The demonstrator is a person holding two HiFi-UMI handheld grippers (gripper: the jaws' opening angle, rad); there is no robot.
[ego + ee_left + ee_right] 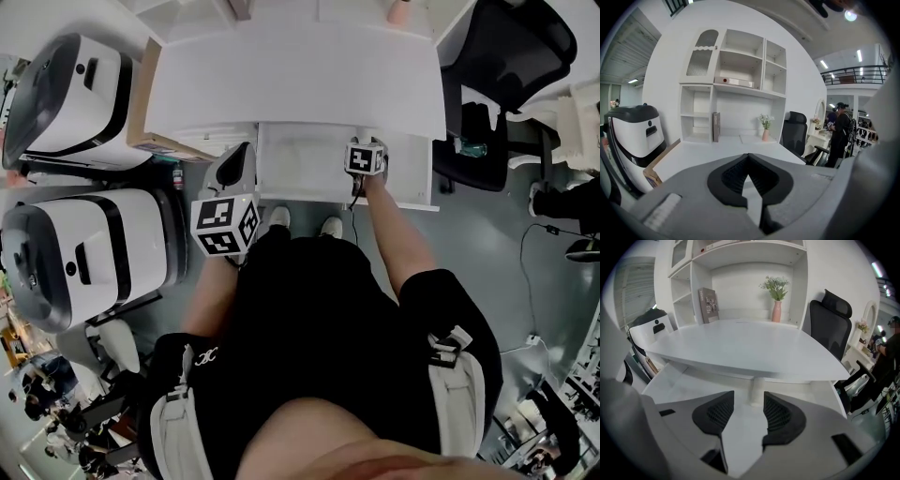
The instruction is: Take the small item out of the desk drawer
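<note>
My right gripper (744, 411), jaws spread, faces the small white item (757, 391) standing upright dead ahead at frame centre in the open drawer (679, 380); my left gripper (749, 164), jaws pressed together, is farther off

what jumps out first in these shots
The open desk drawer stands out, with the right gripper over it, jaws apart, aimed at a small white cylinder standing at its back. The left gripper is shut and empty, held just left of the drawer. Two bulky black-and-white machines sit left of the desk.
</note>
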